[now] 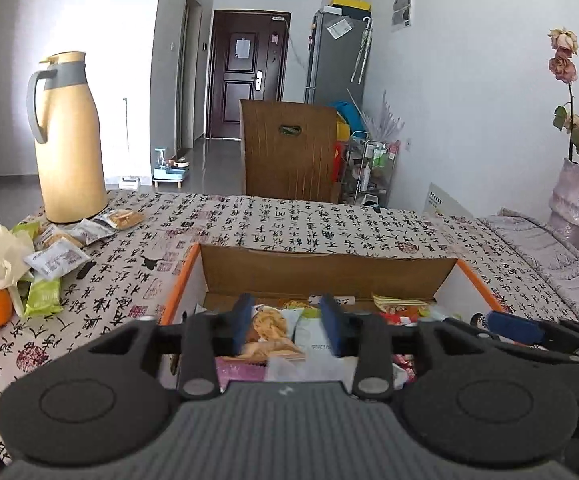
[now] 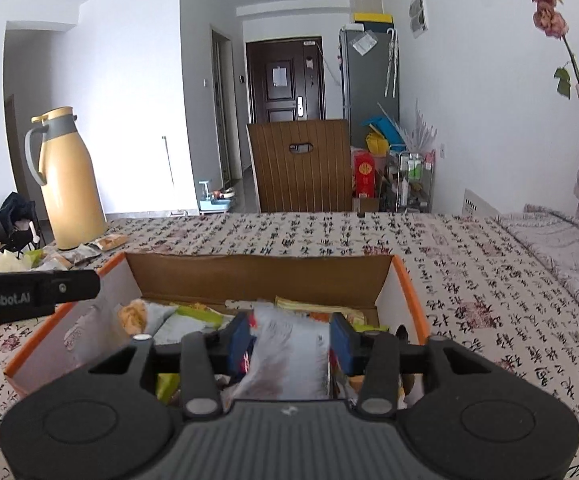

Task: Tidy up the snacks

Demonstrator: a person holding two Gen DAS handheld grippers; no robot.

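The clearest lettering is "GenRobot.AI", white on the black arm of the left gripper (image 2: 29, 300) that enters the right wrist view from the left; its first letter is cut by the frame edge. In the left wrist view, a white snack packet (image 1: 315, 338) in the cardboard box (image 1: 329, 270) carries small grey digits printed sideways, too small to make out with certainty. The tablecloth (image 1: 289, 224) is covered in black Chinese calligraphy with reddish seal stamps. A red box (image 2: 363, 176) on the floor bears a gold Chinese emblem, too small to read. Papers on the fridge (image 2: 363, 46), door (image 2: 279, 76) and wall (image 2: 417, 12) are illegible.
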